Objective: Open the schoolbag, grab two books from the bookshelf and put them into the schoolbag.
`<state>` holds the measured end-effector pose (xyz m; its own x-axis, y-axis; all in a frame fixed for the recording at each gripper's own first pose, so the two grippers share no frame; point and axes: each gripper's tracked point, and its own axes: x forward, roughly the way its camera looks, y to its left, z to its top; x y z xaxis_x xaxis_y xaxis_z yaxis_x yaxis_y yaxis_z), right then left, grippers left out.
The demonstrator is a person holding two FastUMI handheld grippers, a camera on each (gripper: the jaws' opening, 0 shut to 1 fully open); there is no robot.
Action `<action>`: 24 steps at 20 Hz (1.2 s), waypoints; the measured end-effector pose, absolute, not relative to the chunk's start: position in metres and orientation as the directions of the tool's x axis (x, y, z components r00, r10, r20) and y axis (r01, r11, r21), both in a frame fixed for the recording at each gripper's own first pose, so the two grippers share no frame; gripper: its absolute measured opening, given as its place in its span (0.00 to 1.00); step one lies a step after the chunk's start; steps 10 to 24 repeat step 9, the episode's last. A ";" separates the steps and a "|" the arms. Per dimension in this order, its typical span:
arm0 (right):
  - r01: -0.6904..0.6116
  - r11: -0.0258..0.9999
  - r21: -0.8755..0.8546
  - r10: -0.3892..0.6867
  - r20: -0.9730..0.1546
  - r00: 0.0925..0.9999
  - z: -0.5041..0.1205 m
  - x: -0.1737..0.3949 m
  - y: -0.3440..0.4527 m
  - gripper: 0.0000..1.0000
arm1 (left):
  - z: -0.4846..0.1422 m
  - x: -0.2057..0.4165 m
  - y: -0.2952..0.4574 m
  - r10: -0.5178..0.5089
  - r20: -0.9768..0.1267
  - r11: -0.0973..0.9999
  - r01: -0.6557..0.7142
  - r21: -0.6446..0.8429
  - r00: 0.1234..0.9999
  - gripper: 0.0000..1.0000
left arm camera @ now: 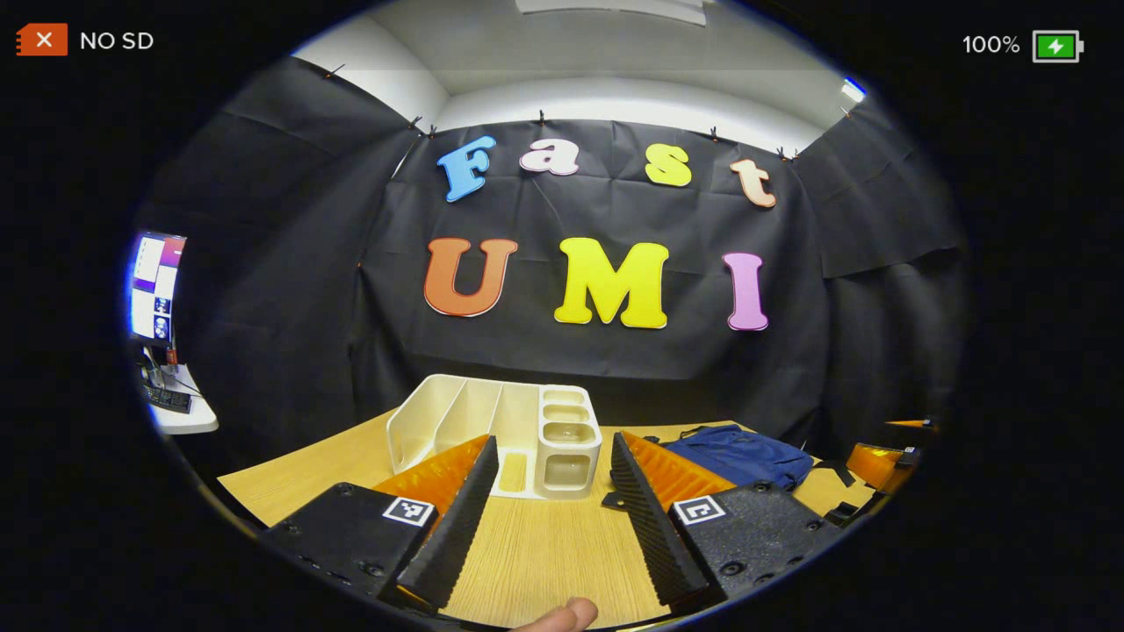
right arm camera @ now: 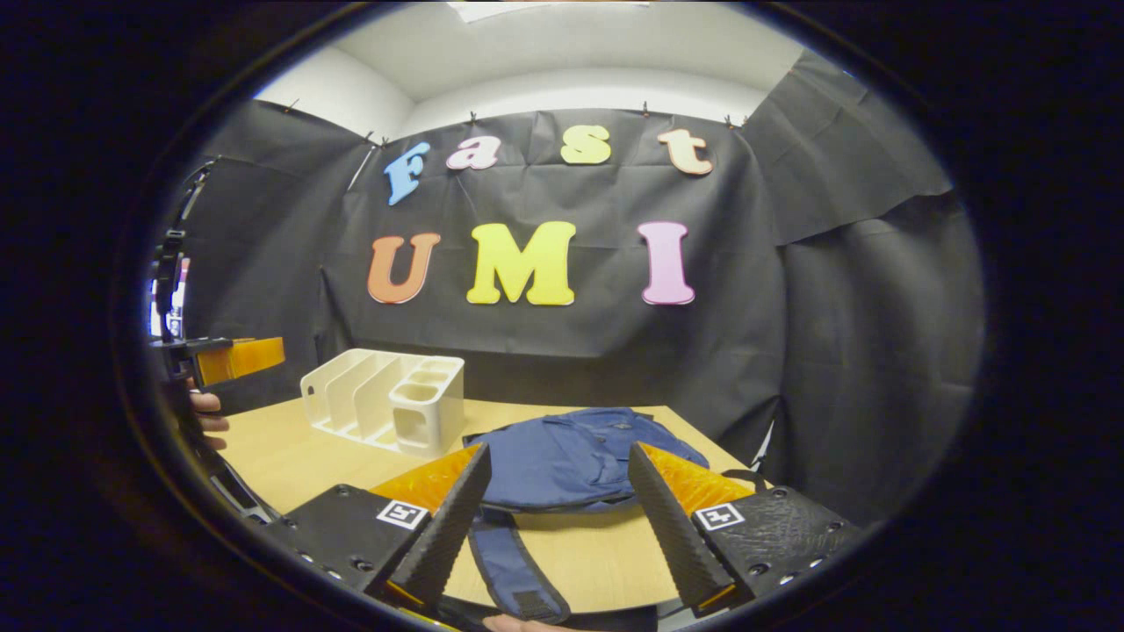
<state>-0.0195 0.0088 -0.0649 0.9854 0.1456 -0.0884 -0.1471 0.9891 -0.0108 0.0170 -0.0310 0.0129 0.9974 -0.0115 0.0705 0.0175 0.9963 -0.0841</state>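
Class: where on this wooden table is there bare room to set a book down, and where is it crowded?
Bare: the wooden table before the white plastic bookshelf, and between it and the blue fabric schoolbag. Crowded: right side, under bag and straps.

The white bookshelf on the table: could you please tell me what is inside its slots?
The white bookshelf has bare upright slots with no books showing, and the small square compartments at its end look empty too. The slot floors nearest the far wall are hidden by the dividers.

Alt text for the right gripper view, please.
The open right claw hangs over a blue schoolbag lying flat on a wooden table, one strap trailing toward the camera. A white bookshelf stands behind-left.
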 end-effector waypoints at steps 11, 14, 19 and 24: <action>-0.130 0.991 -0.016 0.128 -0.076 0.989 -0.058 -0.019 0.004 0.95 | 0.004 0.018 -0.030 -0.006 0.058 1.000 0.008 -0.020 0.998 0.84; -0.130 0.991 -0.016 0.128 -0.076 0.989 -0.058 -0.019 0.004 0.95 | 0.004 0.018 -0.030 -0.006 0.058 1.000 0.008 -0.020 0.998 0.84; -0.130 0.991 -0.016 0.128 -0.076 0.989 -0.058 -0.019 0.004 0.95 | 0.004 0.018 -0.030 -0.006 0.058 1.000 0.008 -0.020 0.998 0.84; -0.130 0.991 -0.016 0.128 -0.076 0.989 -0.058 -0.019 0.004 0.95 | 0.004 0.018 -0.030 -0.006 0.058 1.000 0.008 -0.020 0.998 0.84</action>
